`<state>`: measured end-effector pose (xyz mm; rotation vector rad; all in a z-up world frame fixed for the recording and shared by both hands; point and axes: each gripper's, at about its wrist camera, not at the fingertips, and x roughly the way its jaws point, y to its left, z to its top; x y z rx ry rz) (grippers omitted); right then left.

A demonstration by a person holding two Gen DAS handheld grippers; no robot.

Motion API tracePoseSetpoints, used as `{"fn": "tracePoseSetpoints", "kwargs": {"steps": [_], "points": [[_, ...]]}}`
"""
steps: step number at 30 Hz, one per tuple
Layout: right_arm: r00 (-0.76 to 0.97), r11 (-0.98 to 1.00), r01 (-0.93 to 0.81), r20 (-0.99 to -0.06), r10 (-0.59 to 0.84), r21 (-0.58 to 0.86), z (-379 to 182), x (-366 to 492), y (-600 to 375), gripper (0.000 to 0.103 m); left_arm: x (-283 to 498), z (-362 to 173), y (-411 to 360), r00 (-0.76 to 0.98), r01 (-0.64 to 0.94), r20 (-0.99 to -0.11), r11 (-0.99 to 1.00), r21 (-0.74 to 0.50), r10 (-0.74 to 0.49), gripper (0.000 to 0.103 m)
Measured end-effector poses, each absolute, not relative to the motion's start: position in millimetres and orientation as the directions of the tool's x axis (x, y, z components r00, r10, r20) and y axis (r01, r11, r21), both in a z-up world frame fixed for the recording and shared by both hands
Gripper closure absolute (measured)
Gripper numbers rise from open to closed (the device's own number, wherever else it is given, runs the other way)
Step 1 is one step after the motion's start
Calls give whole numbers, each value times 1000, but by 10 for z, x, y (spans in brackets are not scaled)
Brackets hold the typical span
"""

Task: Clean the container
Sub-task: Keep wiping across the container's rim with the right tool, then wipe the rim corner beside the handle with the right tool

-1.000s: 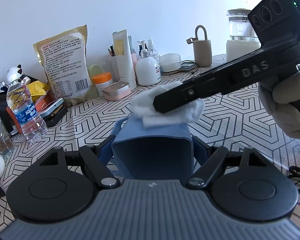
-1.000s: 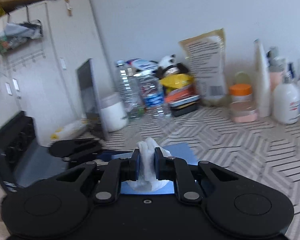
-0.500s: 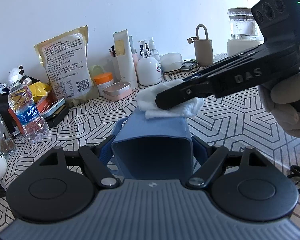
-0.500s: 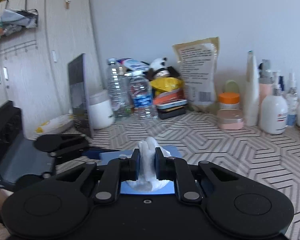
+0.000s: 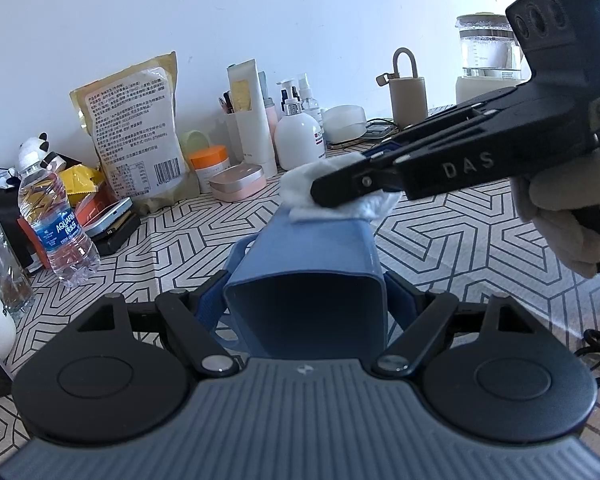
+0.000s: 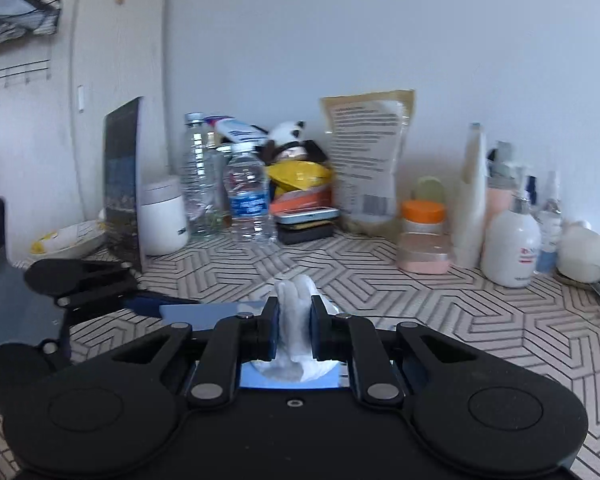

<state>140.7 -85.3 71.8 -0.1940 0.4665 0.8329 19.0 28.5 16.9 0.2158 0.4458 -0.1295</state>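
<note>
Between the fingers of the left gripper (image 5: 305, 300) a blue container (image 5: 312, 280) is pinched by its sides and held on its side above the patterned tabletop (image 5: 452, 240), its open mouth turned toward the left wrist camera and its closed far end pointing away. Against the upper far edge of that container a white cloth (image 5: 300, 186) is pressed, and the cloth is clamped between the closed-in fingers of the right gripper (image 5: 332, 196), which reaches in from the right side of the left wrist view. A light-gloved hand (image 5: 560, 220) is seen on the handle of that gripper. From the right wrist view the cloth (image 6: 296, 320) is shown squeezed upright between the two black pads of the right gripper (image 6: 295, 332), with the blue surface of the container (image 6: 208, 314) lying just beneath it and the left gripper (image 6: 80, 280) visible to the left. Along the wall at the back of the table a water bottle (image 5: 56, 220), a large printed pouch (image 5: 136, 136), an orange-lidded jar (image 5: 210, 162), a pink case (image 5: 238, 182) and a white pump bottle (image 5: 298, 136) are lined up, well apart from the container.
</note>
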Motion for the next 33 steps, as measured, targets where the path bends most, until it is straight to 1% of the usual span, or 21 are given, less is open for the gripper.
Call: {"fn": "tracePoseSetpoints", "kwargs": {"steps": [2,3,7,14,17,19,22,28,29,30,33], "points": [[581,663,-748,-469,665,14,718,1400,-859,86,193,167,276,895,170,-440,968,185,-73,21],[580,661,-750,-470,665,9,719,1395,-848,83,194,166,273,895,170,-441,968,186,-72,21],[558,644,-764,-469,684,30,724,1402,-849,80,203,165,291,894,169,-442,969,178,-74,21],[409,536,-819,-447,796,204,713,1436,-883,79,197,162,287,894,168,-441,970,178,-74,21],[386,516,-828,-444,809,220,710,1413,-868,79,192,158,275,895,167,-441,969,180,-72,21],[395,525,-824,-445,804,216,708,1406,-869,82,192,157,278,895,167,-440,969,181,-72,20],[463,586,-791,-452,762,177,707,1413,-898,82,190,158,278,895,167,-440,969,183,-71,20],[551,678,-713,-456,699,178,701,1512,-1002,82,177,155,260,896,167,-440,967,192,-68,20],[572,699,-698,-466,675,156,697,1524,-1000,81,178,154,256,896,167,-440,966,195,-67,20],[584,713,-686,-474,659,146,692,1545,-1007,72,173,154,251,896,168,-440,966,197,-66,20],[578,717,-673,-474,664,184,679,1589,-1049,70,165,156,255,895,168,-440,967,193,-68,20]]}}
